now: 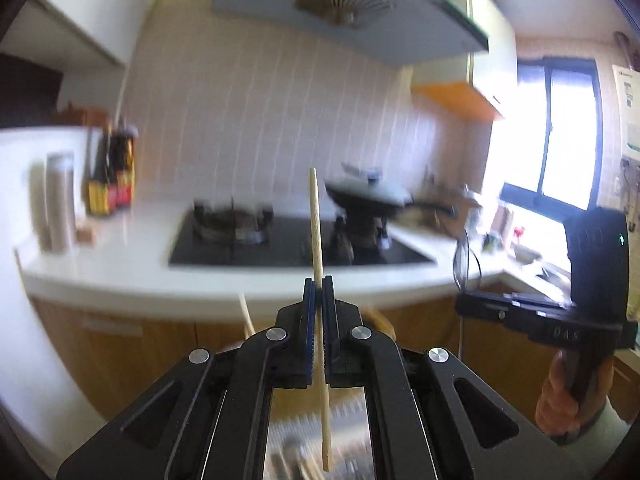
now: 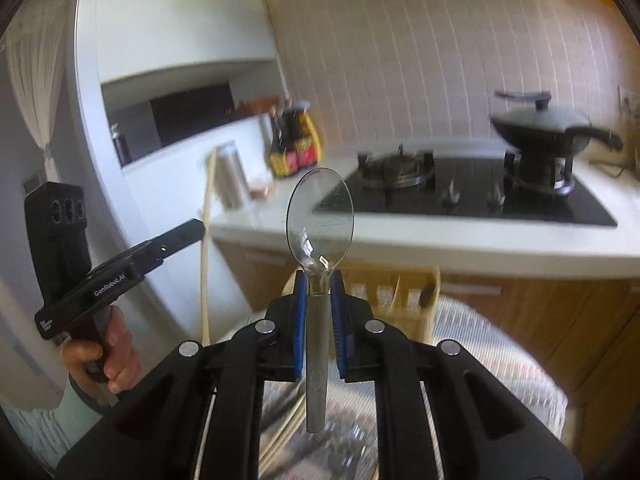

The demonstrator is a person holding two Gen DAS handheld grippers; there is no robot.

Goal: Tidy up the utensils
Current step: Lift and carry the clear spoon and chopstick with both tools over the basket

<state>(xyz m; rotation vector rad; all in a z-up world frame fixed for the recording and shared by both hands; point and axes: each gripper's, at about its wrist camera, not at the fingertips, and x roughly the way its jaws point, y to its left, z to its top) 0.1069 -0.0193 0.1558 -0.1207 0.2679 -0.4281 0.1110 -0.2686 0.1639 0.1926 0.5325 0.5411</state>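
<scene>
Left gripper point(image 1: 318, 280) jaws clamped on wooden chopstick point(image 1: 315, 216), upright, tip above the jaws, raised in front of stove point(image 1: 280, 240). Right gripper point(image 2: 319, 276) jaws closed on neck of clear plastic spoon point(image 2: 320, 216), bowl up, above the patterned cloth point(image 2: 480, 344). Slatted wooden holder point(image 2: 400, 288) just behind the jaws, below the white surface point(image 2: 440, 236).

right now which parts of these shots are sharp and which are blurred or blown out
Left wrist view: chopstick in the hand-held gripper is sharp, stove smeared, window blown out. Right wrist view: clear spoon crisp, wok and counter softly blurred.
</scene>
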